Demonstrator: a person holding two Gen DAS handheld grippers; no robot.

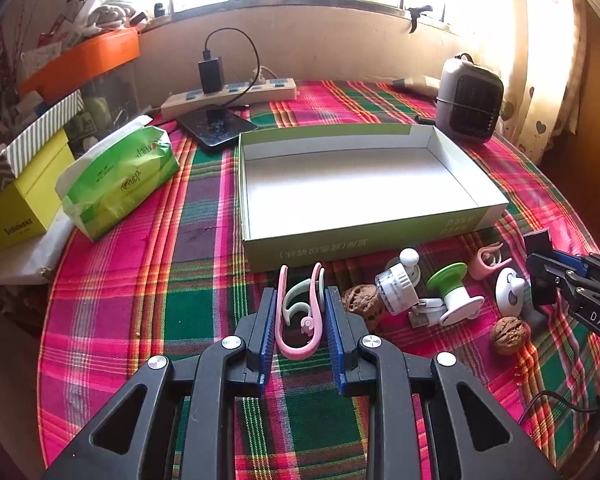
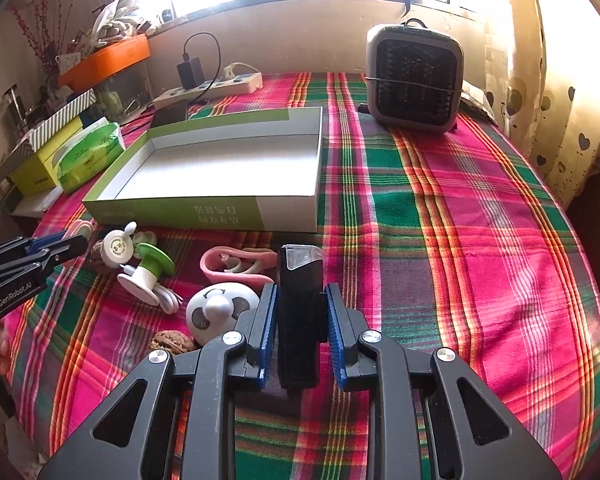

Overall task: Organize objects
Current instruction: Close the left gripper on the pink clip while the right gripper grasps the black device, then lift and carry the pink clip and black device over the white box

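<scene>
Currently both grippers are loaded. Left gripper (image 1: 300,300) has its pads pressed on either side of the pink clip (image 1: 298,320), a springy plastic loop with a pale green hook nested inside. Right gripper (image 2: 300,308) is clamped on the black block (image 2: 300,320), a slim dark item with a shiny cap at its far end; from the left wrist view it stands upright in the jaws.

Handling, as a guess: the clip is light and flexible, so it will squash or twist if squeezed harder; holding across its two long legs, as now, looks right. The block looks rigid and light, and the grip sits on its flat sides near mid-length, which should hold.

Target is presumably the open box (image 1: 256,200), empty, white inside, low green walls, sitting just beyond the pile. Its near wall is the edge to clear: lift over it, don't slide.

Loose items are clustered between the grippers: two walnuts (image 1: 511,336), a green spool (image 1: 452,284) with a white cable, a white round dial (image 1: 396,286), a panda disc (image 2: 220,312), a second pink clip (image 2: 236,266).

Open room: bare plaid cloth (image 2: 460,240) to the right, heater (image 2: 414,80) well back. Left of the box a tissue pack (image 1: 120,180) and phone (image 1: 216,128) crowd that side.
</scene>
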